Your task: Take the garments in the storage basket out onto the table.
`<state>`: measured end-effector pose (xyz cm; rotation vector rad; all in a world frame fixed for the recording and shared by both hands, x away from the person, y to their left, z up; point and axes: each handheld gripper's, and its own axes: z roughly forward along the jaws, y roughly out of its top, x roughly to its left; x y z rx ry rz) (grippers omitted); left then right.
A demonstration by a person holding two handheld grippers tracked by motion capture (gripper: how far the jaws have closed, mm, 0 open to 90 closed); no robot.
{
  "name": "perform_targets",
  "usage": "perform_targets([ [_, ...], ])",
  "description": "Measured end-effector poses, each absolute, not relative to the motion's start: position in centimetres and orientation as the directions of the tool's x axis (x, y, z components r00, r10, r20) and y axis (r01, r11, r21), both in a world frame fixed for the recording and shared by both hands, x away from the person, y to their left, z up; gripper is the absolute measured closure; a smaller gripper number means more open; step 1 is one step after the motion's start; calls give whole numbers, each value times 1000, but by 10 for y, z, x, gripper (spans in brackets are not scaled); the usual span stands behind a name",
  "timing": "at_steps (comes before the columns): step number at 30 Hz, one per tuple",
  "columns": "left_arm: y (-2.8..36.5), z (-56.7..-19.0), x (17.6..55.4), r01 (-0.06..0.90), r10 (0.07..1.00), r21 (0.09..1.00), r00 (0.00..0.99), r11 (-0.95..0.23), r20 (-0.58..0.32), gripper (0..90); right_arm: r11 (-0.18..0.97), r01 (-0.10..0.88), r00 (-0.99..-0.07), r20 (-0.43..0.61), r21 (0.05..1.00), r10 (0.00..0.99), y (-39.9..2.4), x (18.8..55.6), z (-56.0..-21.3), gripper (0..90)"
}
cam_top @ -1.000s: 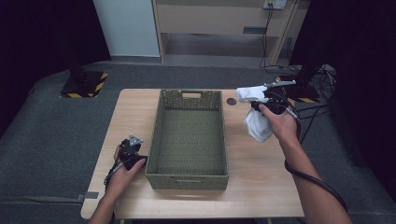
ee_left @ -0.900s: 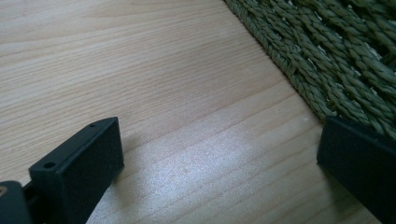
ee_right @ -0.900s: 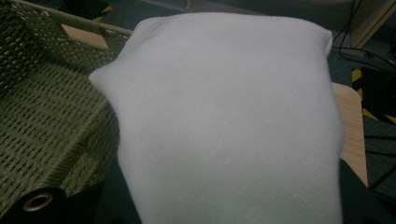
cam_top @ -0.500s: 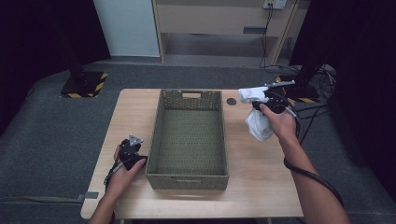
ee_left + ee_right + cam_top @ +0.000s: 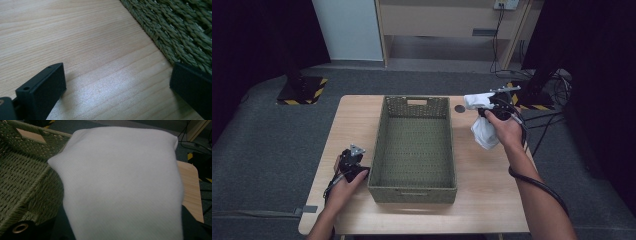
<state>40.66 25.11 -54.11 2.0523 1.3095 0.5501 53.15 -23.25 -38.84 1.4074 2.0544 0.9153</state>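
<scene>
- The right gripper (image 5: pixel 484 102) is raised above the table (image 5: pixel 492 180), just off the far right corner of the green woven basket (image 5: pixel 414 145). A white cloth (image 5: pixel 483 131) drapes over its front end and hangs below the hand (image 5: pixel 504 131).
- In the right gripper view the white cloth (image 5: pixel 122 182) covers the jaws, so I cannot tell whether they are pinched on it or it merely lies over them. Since it hangs free in the air, a clamp seems likely.
- Ahead of and below that gripper lies the basket's open, empty interior (image 5: pixel 22 177). Carrying the cloth high probably serves to clear the rim for a drop inside.
- The left gripper (image 5: pixel 352 162) rests low on the table (image 5: pixel 87 45), its jaws spread wide with nothing between them. The basket wall (image 5: pixel 175 32) sits just beside the right-hand jaw.
- It looks parked there, perhaps ready to steady the basket.
</scene>
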Motion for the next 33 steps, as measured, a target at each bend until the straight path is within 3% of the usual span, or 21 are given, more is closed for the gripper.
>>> perform_targets([
  [33, 251, -541, 407, 644, 909, 703, 416, -302, 11, 0, 214, 692, -313, 19, 690, 950, -239, 576, -461, 514],
])
